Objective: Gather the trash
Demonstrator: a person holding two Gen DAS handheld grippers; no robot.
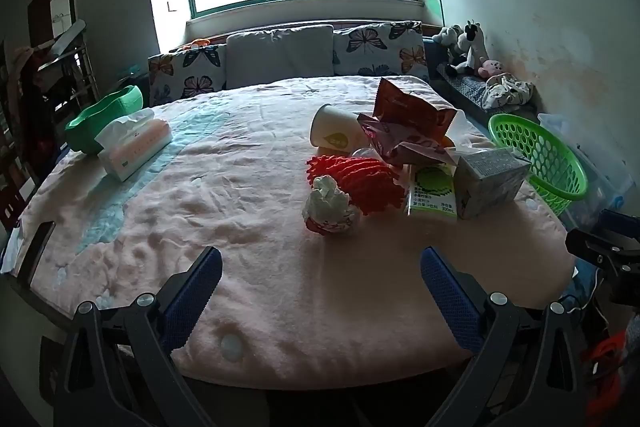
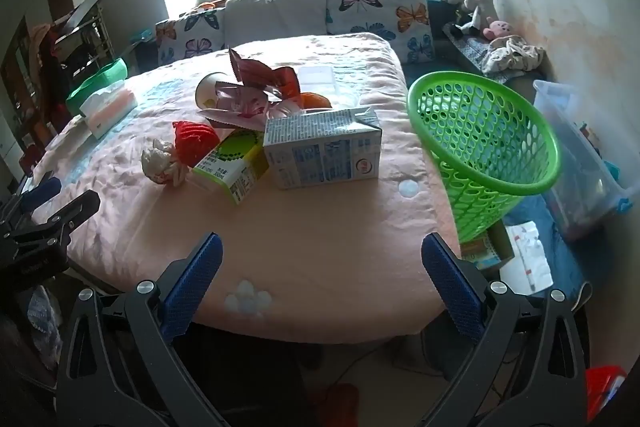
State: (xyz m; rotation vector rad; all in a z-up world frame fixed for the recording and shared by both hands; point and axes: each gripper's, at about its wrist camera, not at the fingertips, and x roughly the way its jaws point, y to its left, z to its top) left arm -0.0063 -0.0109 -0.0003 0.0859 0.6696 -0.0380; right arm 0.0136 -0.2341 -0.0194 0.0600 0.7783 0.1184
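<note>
Showing floor papers [image 2: 526,259], right view only

Your left gripper [image 1: 321,253] and right gripper [image 2: 322,239] look alike: black angular arms with silver round screws, and long fingers [image 1: 192,301] faced with dark blue dimpled pads.

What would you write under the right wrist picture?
Open right gripper faces cartons, wrappers and a green basket by the pink bed.

Right gripper [image 2: 322,251] jaws wide apart, empty, above bed [image 2: 320,227]. Cartons [image 2: 324,155], wrappers [image 2: 256,95] clustered beyond; green basket [image 2: 484,147] at right edge.
</note>
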